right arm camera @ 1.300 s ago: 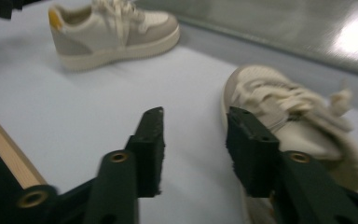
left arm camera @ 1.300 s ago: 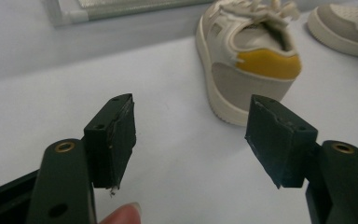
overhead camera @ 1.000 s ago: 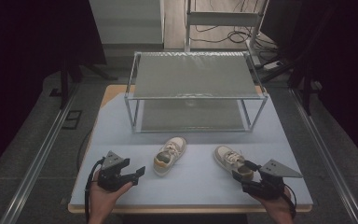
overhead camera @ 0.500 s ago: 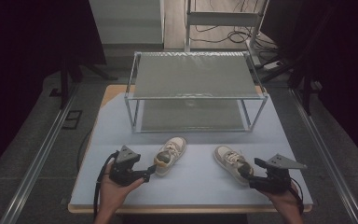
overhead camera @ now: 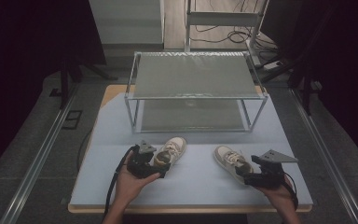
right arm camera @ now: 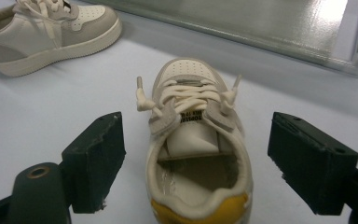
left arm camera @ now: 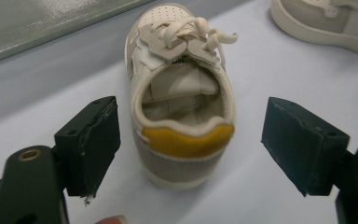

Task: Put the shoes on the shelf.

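You are holding a claw in each hand over the near part of the pale blue bench (overhead camera: 191,186). Your left claw (overhead camera: 161,165) is sitting right at the heel of the left shoe (overhead camera: 170,150), and in the left gripper view its two black jaws are standing spread wide, one on either side of the heel, with a clear gap between each jaw and the shoe. That shoe (left arm camera: 179,88) is resting upright on its sole, pointing away from you, with a yellow tab at the back of the heel and white laces tied loosely over the tongue.

Your right claw (overhead camera: 246,177) is sitting at the heel of the right shoe (overhead camera: 230,161); here too the jaws are gaping wide, flanking the heel without touching it. In the right gripper view this shoe (right arm camera: 196,154) is showing the same yellow heel patch (cut off by the bottom edge) and lace ends sticking out to both sides. The two shoes are lying well apart, toes angling away from you, the left one leaning right and the right one leaning left.

Behind the shoes, a metal-framed rack (overhead camera: 196,91) with a grey top shelf and a lower shelf is standing across the far half of the bench.
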`<state>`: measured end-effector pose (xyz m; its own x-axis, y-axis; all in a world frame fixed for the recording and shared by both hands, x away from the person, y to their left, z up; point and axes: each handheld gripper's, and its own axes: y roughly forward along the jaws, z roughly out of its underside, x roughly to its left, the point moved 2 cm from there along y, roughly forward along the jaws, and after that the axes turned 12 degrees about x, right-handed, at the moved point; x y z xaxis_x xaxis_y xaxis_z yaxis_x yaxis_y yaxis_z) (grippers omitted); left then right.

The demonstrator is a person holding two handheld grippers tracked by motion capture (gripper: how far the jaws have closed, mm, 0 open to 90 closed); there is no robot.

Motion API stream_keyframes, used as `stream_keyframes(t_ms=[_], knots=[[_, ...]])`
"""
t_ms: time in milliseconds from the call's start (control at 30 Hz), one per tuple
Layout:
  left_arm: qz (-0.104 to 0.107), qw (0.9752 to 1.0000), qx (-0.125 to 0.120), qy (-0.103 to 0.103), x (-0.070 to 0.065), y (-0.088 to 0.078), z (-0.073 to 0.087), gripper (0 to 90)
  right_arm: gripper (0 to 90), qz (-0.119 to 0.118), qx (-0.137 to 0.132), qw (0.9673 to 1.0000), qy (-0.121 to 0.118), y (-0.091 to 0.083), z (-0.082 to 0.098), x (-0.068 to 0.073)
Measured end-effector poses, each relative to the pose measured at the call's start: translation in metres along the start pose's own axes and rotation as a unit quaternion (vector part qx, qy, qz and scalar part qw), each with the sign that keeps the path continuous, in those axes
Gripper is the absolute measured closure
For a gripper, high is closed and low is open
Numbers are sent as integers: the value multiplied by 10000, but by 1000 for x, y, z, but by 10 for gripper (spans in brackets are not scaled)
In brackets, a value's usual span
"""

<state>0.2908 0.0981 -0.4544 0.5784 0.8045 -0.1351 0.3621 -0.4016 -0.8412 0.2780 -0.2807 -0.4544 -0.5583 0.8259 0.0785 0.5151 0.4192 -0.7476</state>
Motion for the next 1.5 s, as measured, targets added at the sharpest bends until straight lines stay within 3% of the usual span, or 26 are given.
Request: stream_keyframes(t_ms=[100, 267, 833, 1000, 1267, 1500], knots=[[-37, 10000, 56, 10, -1, 4, -4, 178, 182, -4, 29, 10000, -16, 3, -2, 1], [-201, 9991, 363, 104, -6, 19, -16, 152, 165, 67, 131, 9999, -25, 12, -4, 1], [-500, 9952, 843, -32, -2, 52, -26, 161, 142, 90, 765, 9970, -36, 46, 1, -5], [-534, 9948, 858, -98, -1, 57, -27, 227, 171, 56, 850, 9964, -34, 54, 2, -5], [-541, 9952, 806, -130, 0, 59, -25, 244, 252, 45, 914, 9958, -56, 54, 2, -4], [-493, 9968, 599, -172, 1, 58, -21, 271, 275, 15, 897, 9959, -55, 53, 2, -5]])
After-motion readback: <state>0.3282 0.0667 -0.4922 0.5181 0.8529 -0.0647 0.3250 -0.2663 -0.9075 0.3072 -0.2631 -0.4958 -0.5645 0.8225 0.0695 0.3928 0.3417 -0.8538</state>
